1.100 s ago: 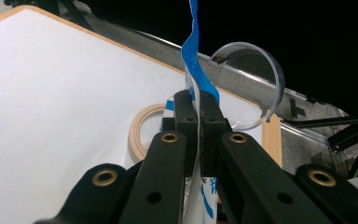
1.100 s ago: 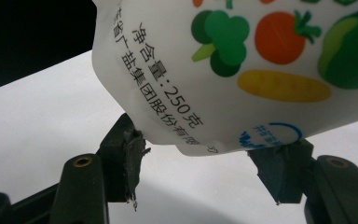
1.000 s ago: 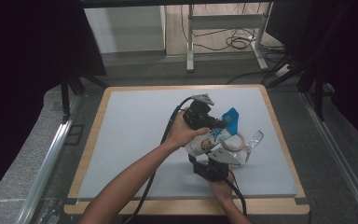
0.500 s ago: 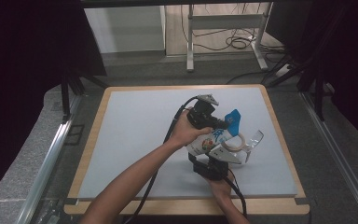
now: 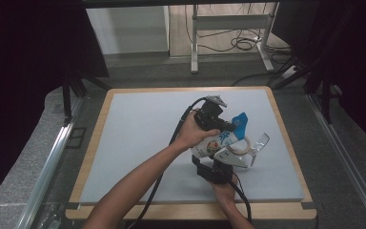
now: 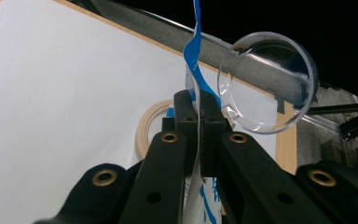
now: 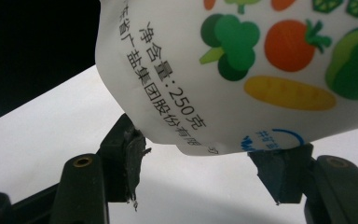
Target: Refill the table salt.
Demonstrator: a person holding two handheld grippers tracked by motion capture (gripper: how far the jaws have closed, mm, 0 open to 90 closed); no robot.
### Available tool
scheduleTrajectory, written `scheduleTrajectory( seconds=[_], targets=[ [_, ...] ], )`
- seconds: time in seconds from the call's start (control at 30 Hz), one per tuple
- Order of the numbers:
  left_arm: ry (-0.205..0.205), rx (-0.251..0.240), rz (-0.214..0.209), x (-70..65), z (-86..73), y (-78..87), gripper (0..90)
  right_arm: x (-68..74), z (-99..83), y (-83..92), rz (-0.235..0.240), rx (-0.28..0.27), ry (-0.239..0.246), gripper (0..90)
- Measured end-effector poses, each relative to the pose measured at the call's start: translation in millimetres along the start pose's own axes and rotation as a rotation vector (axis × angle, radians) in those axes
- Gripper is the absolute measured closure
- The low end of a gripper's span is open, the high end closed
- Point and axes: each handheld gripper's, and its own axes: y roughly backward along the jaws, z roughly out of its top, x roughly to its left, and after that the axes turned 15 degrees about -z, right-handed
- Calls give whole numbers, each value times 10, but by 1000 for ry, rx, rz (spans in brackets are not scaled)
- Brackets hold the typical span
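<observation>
White vegetable-printed salt pouch (image 7: 242, 70), blue top strip pinched by left hand-held gripper (image 6: 198, 122); right hand-held gripper (image 7: 209, 161) grips its base; open counter (image 5: 138, 129) leftward.

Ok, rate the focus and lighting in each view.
High view: the table evenly lit, surroundings dark, the bag small but legible. Left gripper view: the near gripper soft, the clear lid catching glare at its rim. Right gripper view: bag print sharp, the table overexposed.
</observation>
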Motion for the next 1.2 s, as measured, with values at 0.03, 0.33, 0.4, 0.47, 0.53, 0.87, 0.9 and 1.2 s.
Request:
scheduleTrajectory(
  seconds=[0.03, 0.33, 0.4, 0.47, 0.53, 0.87, 0.9, 1.2],
  targets=[
    [0, 1, 1, 2, 0, -1, 899, 3, 1, 2, 0, 0, -1, 392],
    [-1, 9, 1, 6, 4, -3, 898, 13, 4, 0, 3, -3, 2, 395],
    [-2, 12, 2, 6, 7, -4, 898, 14, 4, 0, 4, -4, 1, 396],
    [-6, 16, -2, 5, 10, -6, 899, 16, 4, 1, 4, -4, 2, 397],
    [-7, 17, -1, 5, 12, -7, 898, 18, 3, 3, 5, -5, 2, 397],
    [0, 22, -7, 15, 27, -18, 898, 29, 8, 11, -7, -10, 5, 400],
    [-1, 25, -7, 15, 28, -22, 898, 38, 9, 12, -12, -12, 8, 401],
    [-9, 45, 1, -9, 61, -57, 898, 52, 25, 12, -16, -16, 2, 410]
  ],
)
